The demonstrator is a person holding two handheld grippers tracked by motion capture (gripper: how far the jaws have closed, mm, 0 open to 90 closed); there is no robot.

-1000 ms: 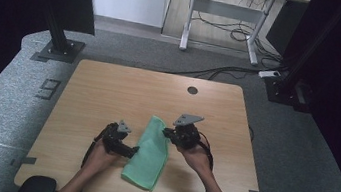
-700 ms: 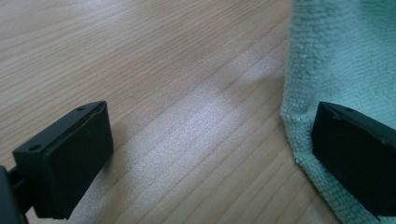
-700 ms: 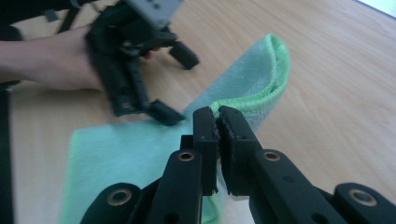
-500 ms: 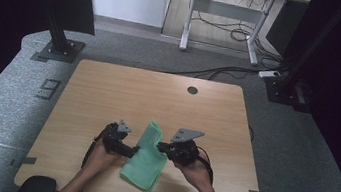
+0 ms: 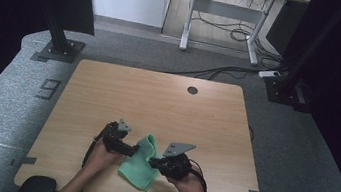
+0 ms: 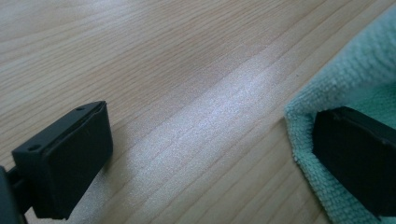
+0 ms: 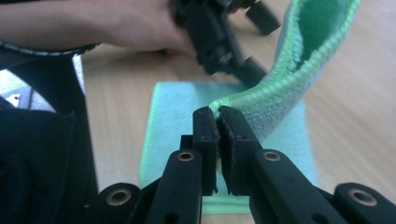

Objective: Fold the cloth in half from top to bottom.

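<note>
Right hand-held gripper [image 7: 218, 116]: jaws closed tight on an edge of the green cloth [image 5: 141, 160], with the pinched hem lifted clear and curling up and over the layer that lies flat below it. Left hand-held gripper [image 6: 210, 154]: jaws spread wide, holding nothing; one pad rests on the cloth's near edge, the other on bare desk [image 5: 158, 99].

Position of the cloth: near the front edge of the desk, between the two hands, touching both grippers. In the high view its long axis runs roughly from the front edge toward the far side, slightly slanted.

Governing relation: the lifted hem lies directly ahead of the right jaws and arcs toward the left hand-held gripper, which stands just beside the opposite edge. The right hand has the cloth; the left is nearer the flat layer and appears placed to pin it. A fold is judged to be in progress, with the raised edge to be carried across.

Count: one cloth, two hand-held grippers, one desk.
</note>
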